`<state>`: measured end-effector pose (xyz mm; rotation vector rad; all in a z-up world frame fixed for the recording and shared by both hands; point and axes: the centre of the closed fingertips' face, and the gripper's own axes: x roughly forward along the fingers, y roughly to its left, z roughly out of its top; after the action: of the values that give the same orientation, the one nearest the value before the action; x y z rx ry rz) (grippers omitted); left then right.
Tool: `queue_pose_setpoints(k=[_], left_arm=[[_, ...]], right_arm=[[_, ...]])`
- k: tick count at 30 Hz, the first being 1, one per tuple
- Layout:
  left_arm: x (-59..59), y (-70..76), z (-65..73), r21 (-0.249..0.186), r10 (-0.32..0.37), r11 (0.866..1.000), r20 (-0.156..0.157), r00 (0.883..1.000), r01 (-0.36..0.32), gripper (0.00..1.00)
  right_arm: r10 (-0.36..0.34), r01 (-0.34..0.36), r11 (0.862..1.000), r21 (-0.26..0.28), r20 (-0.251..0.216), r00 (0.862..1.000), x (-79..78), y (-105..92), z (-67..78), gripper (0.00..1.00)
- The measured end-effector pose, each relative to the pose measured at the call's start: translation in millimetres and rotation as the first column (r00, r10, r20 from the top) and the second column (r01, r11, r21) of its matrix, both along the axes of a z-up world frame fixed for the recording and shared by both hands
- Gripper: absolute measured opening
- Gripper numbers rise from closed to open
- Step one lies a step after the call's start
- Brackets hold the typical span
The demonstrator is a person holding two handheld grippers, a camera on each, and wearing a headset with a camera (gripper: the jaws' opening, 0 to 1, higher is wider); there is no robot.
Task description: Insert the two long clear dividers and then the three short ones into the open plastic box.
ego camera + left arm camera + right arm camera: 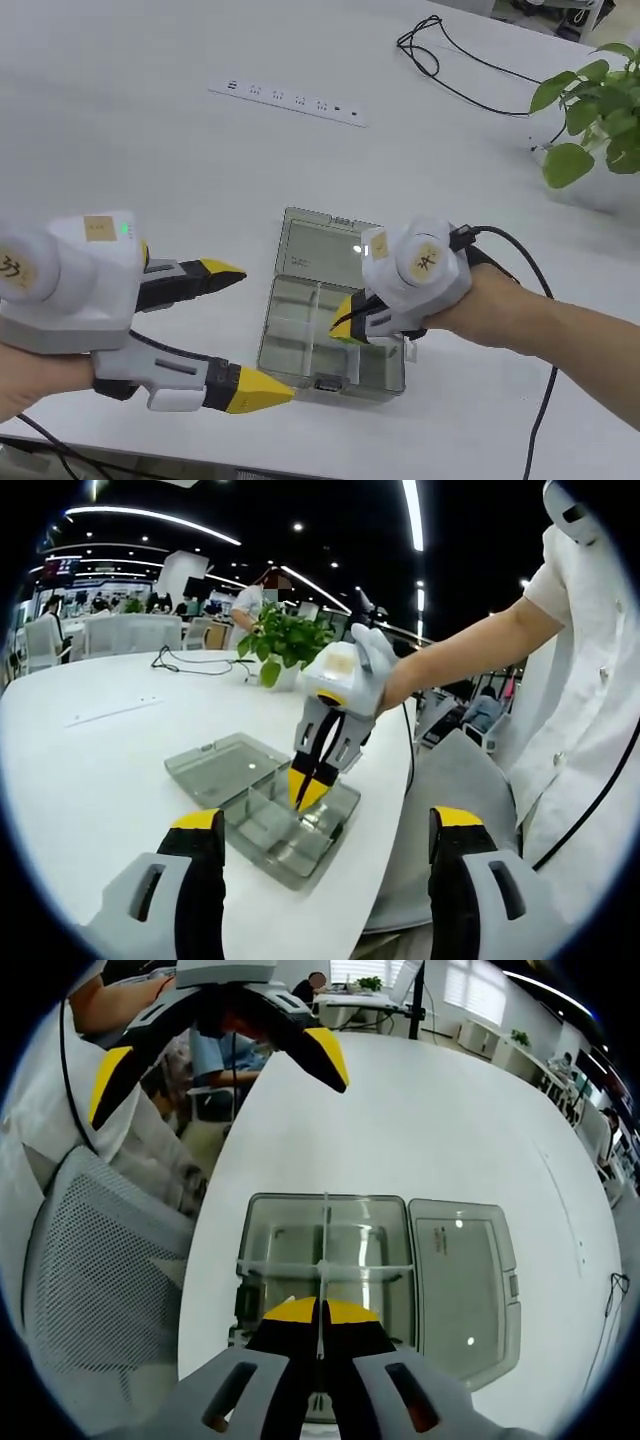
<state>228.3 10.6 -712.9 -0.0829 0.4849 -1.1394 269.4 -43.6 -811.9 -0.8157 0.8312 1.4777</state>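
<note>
White table bearing open plastic box, power strip, cable, potted plant

Little can be read here. Left of the plastic box, a round tan sticker on the rear end of the left claw bears a handwritten "33", turned sideways. Just right of the box, a second round sticker on the back of the right claw carries a dark handwritten mark, too unclear to read. Beyond the box on the tabletop, the white power strip has markings too small to make out.
</note>
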Motion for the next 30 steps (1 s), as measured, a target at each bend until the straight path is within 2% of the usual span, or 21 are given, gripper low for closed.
queue_pose_setpoints(k=[4,6,8,13,17,22,30], left_arm=[[-0.4,0.5,1.8,0.0,-0.001,1.0,0.005,1.0,0.001,0.85],[-0.8,1.4,2.1,0.003,0.0,1.0,0.006,1.0,0.0,0.85],[-0.8,2.4,2.5,0.004,0.003,1.0,0.008,1.0,-0.003,0.85],[-2.2,4.5,3.8,0.007,0.007,1.0,0.009,1.0,-0.007,0.85],[-3.4,5.5,4.0,0.012,0.008,1.0,0.008,1.0,-0.008,0.85],[-4.5,6.1,5.4,0.016,0.004,1.0,0.011,1.0,-0.004,0.85],[-3.4,6.7,8.4,0.014,0.003,1.0,0.019,1.0,-0.003,0.85]], right_arm=[[-0.024,0.024,1.0,0.01,-0.002,1.0,0.3,0.6,0.9,0.04],[-0.05,0.051,0.998,0.026,-0.023,0.998,-0.4,2.2,3.7,0.08],[-0.062,0.063,0.997,0.037,-0.023,0.998,1.6,2.8,6.7,0.09],[-0.108,0.112,0.989,0.1,-0.042,0.993,5.7,4.9,23.4,0.11],[-0.145,0.15,0.979,0.141,-0.043,0.988,10.7,1.5,38.8,0.15],[-0.207,0.215,0.954,0.208,-0.06,0.977,14.2,-7.2,62.7,0.18],[-0.268,0.27,0.929,0.253,-0.042,0.962,17.3,-35.2,90.4,0.22]])
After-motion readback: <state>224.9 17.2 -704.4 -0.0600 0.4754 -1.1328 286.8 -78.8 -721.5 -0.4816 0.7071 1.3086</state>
